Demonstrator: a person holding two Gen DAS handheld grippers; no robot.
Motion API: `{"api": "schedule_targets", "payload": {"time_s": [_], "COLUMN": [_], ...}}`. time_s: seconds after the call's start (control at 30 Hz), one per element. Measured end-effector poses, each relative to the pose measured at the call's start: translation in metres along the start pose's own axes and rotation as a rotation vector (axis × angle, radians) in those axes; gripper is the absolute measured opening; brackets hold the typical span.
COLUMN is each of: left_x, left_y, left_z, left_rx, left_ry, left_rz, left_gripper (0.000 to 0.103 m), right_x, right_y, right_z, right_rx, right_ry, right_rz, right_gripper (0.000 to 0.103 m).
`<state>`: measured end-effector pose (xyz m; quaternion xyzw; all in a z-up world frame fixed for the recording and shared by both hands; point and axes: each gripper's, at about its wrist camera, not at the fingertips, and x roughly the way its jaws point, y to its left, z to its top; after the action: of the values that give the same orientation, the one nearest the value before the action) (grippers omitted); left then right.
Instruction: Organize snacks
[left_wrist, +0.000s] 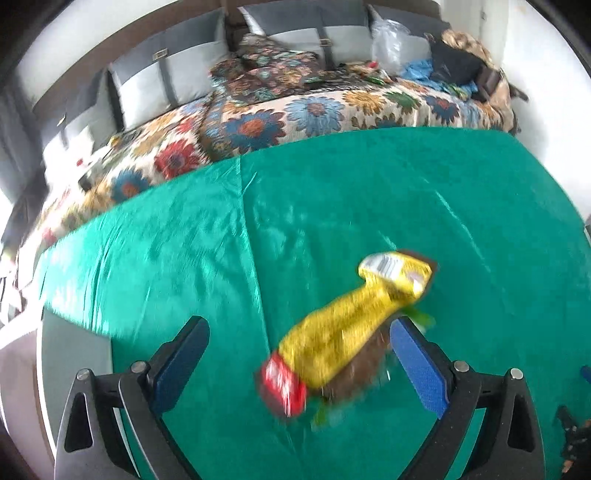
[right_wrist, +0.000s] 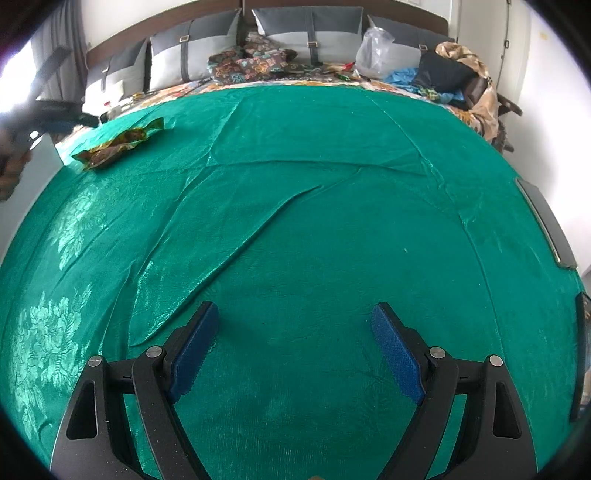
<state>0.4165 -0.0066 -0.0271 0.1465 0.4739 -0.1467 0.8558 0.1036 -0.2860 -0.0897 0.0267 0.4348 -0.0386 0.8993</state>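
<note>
A yellow snack packet (left_wrist: 347, 328) with a red end lies on the green cloth (left_wrist: 184, 258), blurred, on top of a brown packet (left_wrist: 360, 376). My left gripper (left_wrist: 299, 325) is open, its jaws wide apart, with the yellow packet lying between them, closer to the right pad (left_wrist: 417, 365). My right gripper (right_wrist: 293, 314) is open and empty over bare green cloth (right_wrist: 314, 229). A brown and green snack packet (right_wrist: 118, 144) lies at the far left of the cloth in the right wrist view. The other gripper (right_wrist: 55, 114) shows dark and blurred beside it.
A bed with a flowered cover (left_wrist: 280, 110) stands behind the cloth, with grey pillows (right_wrist: 306, 29), a clear plastic bag (right_wrist: 373, 48) and heaped clothes (right_wrist: 443, 74) on it. A dark device (right_wrist: 546, 221) lies at the cloth's right edge.
</note>
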Motion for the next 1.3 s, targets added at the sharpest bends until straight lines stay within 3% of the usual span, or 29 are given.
{"api": "schedule_targets", "payload": {"time_s": [0.07, 0.13, 0.37, 0.43, 0.5, 0.57, 0.7, 0.8, 0.87, 0.9, 0.97, 1.07, 1.2, 1.3], "left_x": [0.018, 0.038, 0.055, 0.053, 0.045, 0.034, 0.000, -0.027, -0.046, -0.055, -0.067, -0.078, -0.094, -0.105], "left_y": [-0.003, -0.004, 0.001, -0.008, -0.020, -0.029, -0.043, -0.068, -0.088, -0.096, -0.097, -0.078, -0.035, -0.012], "left_z": [0.007, 0.008, -0.005, -0.010, -0.016, -0.023, -0.057, -0.100, -0.133, -0.148, -0.169, -0.194, -0.224, -0.237], "left_rx": [0.040, 0.057, -0.024, -0.002, 0.050, 0.062, 0.051, 0.112, 0.185, 0.207, 0.195, 0.044, -0.236, -0.334], "left_ry": [0.031, 0.075, 0.137, 0.144, 0.129, 0.111, 0.074, 0.075, 0.076, 0.076, 0.047, 0.038, 0.017, -0.015], "left_rz": [-0.002, -0.030, -0.337, -0.386, -0.370, -0.365, -0.335, -0.211, -0.196, -0.193, -0.147, -0.148, -0.197, -0.193], "left_gripper": [0.097, 0.087, 0.073, 0.067, 0.060, 0.045, 0.036, 0.040, 0.058, 0.072, 0.081, 0.083, 0.083, 0.083], "right_x": [0.000, 0.000, 0.000, 0.000, 0.001, 0.001, 0.001, 0.001, 0.001, 0.001, 0.001, 0.001, 0.001, 0.001], "right_y": [0.000, 0.000, 0.000, 0.000, 0.000, 0.000, 0.000, 0.000, 0.001, 0.001, 0.001, 0.001, 0.001, 0.001], "right_z": [0.000, 0.000, 0.000, 0.000, 0.000, 0.000, 0.000, 0.000, 0.000, 0.000, 0.000, 0.000, 0.000, 0.000], "right_rx": [0.000, 0.000, 0.001, 0.001, 0.001, 0.001, 0.001, 0.001, 0.001, 0.001, 0.001, 0.001, 0.001, 0.002], "right_ry": [0.000, 0.000, 0.000, 0.000, 0.000, 0.000, 0.000, 0.000, 0.000, 0.000, -0.001, 0.000, -0.001, 0.000], "right_rz": [0.000, 0.000, 0.001, 0.001, 0.000, 0.000, 0.001, 0.001, 0.001, 0.001, 0.001, 0.001, 0.001, 0.000], "right_gripper": [0.087, 0.087, 0.087, 0.088, 0.088, 0.088, 0.088, 0.088, 0.088, 0.088, 0.088, 0.088, 0.088, 0.088]}}
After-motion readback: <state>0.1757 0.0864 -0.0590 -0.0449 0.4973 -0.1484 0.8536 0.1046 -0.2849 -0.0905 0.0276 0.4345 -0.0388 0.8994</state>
